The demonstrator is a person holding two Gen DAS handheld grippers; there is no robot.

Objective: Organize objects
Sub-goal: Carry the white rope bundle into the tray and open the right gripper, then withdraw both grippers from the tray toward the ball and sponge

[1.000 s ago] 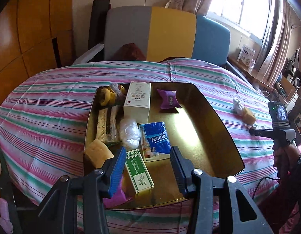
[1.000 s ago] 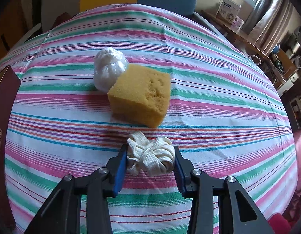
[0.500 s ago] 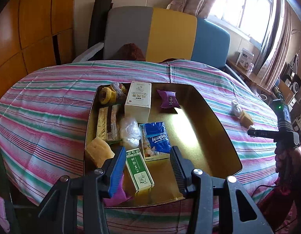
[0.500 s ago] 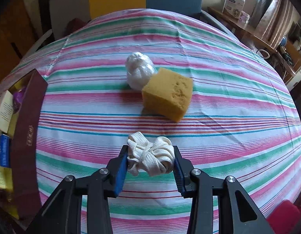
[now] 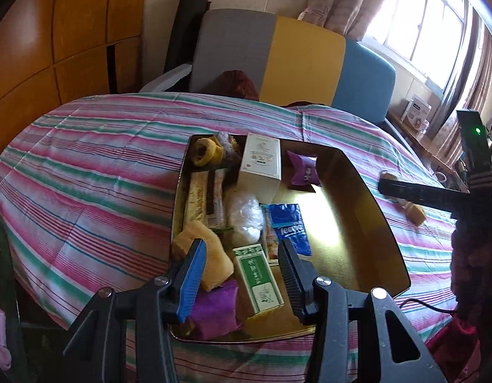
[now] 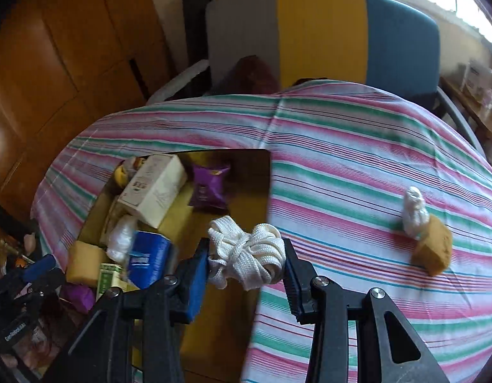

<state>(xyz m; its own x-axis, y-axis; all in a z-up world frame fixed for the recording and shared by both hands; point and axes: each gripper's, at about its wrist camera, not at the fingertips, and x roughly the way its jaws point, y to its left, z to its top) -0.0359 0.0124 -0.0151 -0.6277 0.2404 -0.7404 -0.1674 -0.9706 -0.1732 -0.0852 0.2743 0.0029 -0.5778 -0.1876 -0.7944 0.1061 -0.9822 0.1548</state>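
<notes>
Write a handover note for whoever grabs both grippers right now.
Right gripper: shut on the white rope bundle, held over the gold tray's edge.
Left gripper: open, empty, over the tray's near end.
Done: boxes, packets and one sponge lie in the tray.
Left: drop the rope in; then fetch the white plastic ball and the yellow sponge from the striped cloth.

I see a round tabletop [image 5: 86,172] under a cloth striped pink, green and white. Directly on it, at the centre of my left view, rests a gold tray [image 5: 367,198] with a dark outer wall. Toward three o'clock from the tray, apart from it, a yellow sponge [image 6: 432,250] lies on the cloth with a white plastic bundle [image 6: 413,212] touching it at its eleven o'clock. Those three are all I can make out resting on the cloth itself.
</notes>
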